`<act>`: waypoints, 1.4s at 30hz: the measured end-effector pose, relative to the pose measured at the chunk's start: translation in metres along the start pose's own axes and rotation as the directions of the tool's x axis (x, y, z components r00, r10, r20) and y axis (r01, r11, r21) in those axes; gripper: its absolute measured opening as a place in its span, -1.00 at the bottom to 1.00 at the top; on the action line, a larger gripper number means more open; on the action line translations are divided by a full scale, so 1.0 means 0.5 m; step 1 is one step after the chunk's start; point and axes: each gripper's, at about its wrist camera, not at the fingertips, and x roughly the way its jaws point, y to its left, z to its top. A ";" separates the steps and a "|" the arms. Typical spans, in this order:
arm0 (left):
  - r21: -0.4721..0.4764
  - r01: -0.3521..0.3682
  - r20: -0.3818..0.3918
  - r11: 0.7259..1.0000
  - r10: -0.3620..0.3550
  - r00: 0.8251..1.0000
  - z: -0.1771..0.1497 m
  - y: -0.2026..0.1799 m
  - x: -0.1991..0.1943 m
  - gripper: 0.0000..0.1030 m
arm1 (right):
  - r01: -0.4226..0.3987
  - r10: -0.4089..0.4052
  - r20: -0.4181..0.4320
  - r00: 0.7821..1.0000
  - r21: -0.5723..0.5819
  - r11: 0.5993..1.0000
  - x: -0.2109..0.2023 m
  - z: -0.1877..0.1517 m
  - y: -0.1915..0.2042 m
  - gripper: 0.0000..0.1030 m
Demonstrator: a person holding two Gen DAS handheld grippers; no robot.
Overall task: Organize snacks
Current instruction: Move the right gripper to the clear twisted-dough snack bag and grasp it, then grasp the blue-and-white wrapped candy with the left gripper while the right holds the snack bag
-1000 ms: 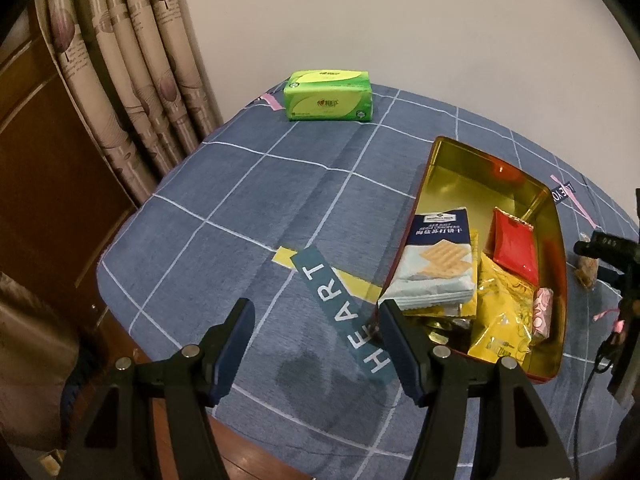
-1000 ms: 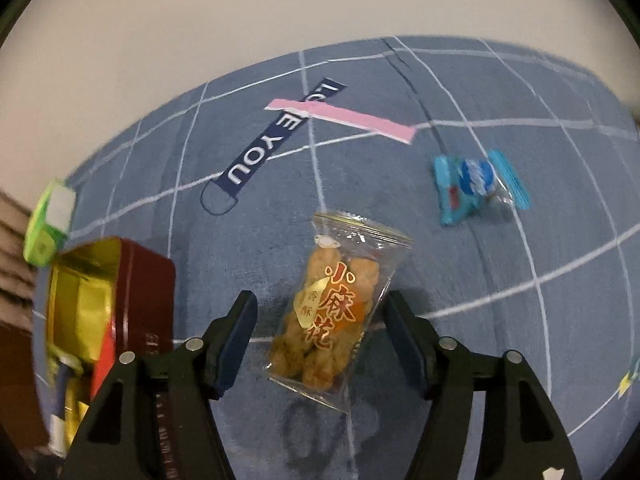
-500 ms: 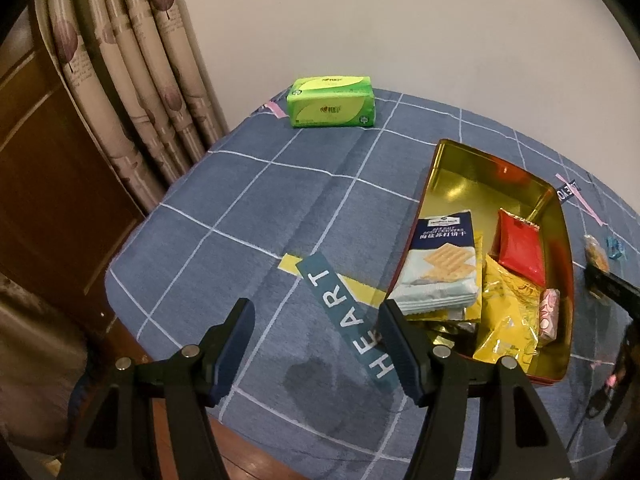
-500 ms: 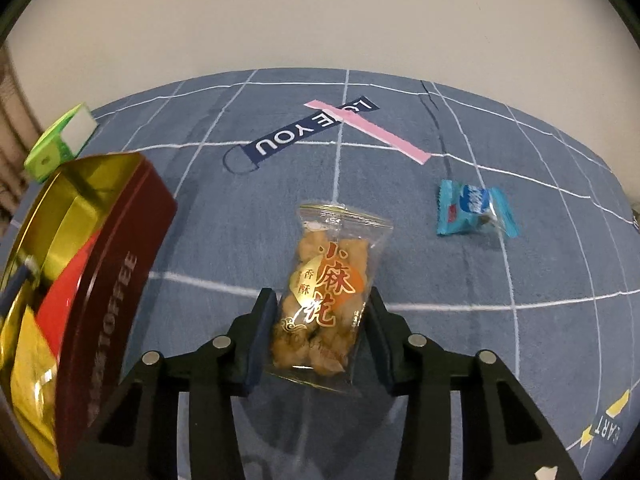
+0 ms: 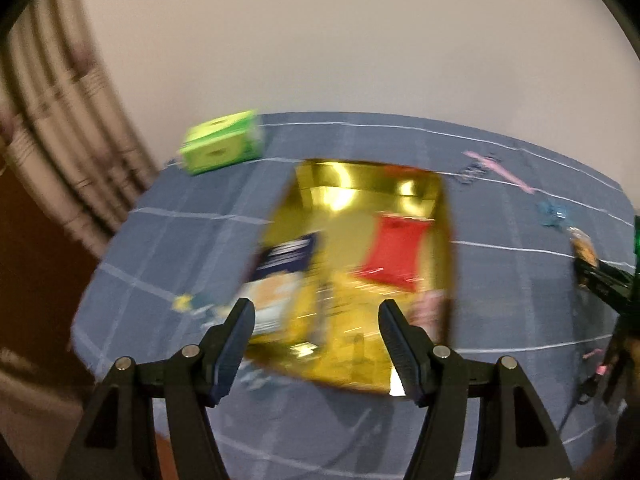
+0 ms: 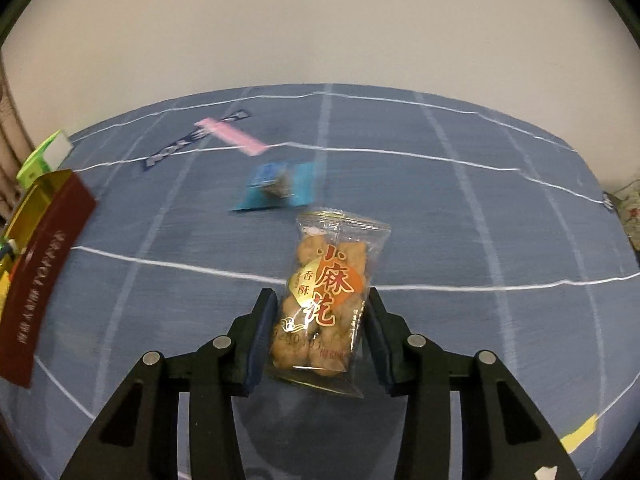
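Above the blue tablecloth [image 6: 480, 240], snack packet [image 6: 326, 300] clamped between right hand-held gripper [image 6: 322, 334].

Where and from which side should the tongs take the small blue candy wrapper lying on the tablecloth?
Grip the bulging middle of the blue candy wrapper, coming from above, pads across its narrow width. It lies flat on the tablecloth, and its twisted ends look thin and likely to slip. The frame is blurred, so this is a judgement.
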 end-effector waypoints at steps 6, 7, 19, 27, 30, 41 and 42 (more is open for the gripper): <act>0.112 0.123 0.011 0.986 -0.125 0.992 0.065 -0.178 0.035 0.28 | 0.029 -0.029 0.026 0.999 -0.002 1.000 0.004 0.002 -0.093 -0.23; 0.125 0.136 0.011 0.983 -0.138 0.990 0.070 -0.198 0.041 0.28 | 0.037 -0.037 0.029 0.999 -0.007 0.999 0.006 0.003 -0.101 -0.23; 0.237 0.282 -0.050 0.930 -0.278 0.959 0.134 -0.449 0.143 0.28 | 0.067 -0.066 0.041 0.997 -0.016 0.998 0.030 0.030 -0.197 -0.25; 0.254 0.356 -0.078 0.899 -0.348 0.934 0.146 -0.524 0.173 0.28 | 0.044 -0.044 0.038 0.998 -0.004 0.999 0.029 0.029 -0.216 -0.25; 0.250 0.385 -0.087 0.888 -0.375 0.923 0.158 -0.545 0.187 0.29 | 0.041 -0.041 0.038 0.998 -0.001 0.999 0.029 0.027 -0.216 -0.25; 0.230 0.393 -0.151 0.890 -0.366 0.918 0.189 -0.612 0.258 0.34 | 0.037 -0.037 0.037 0.999 0.003 0.999 0.028 0.026 -0.224 -0.23; 0.228 0.392 -0.157 0.891 -0.364 0.918 0.189 -0.616 0.263 0.34 | 0.036 -0.037 0.037 0.999 0.003 0.999 0.028 0.026 -0.225 -0.23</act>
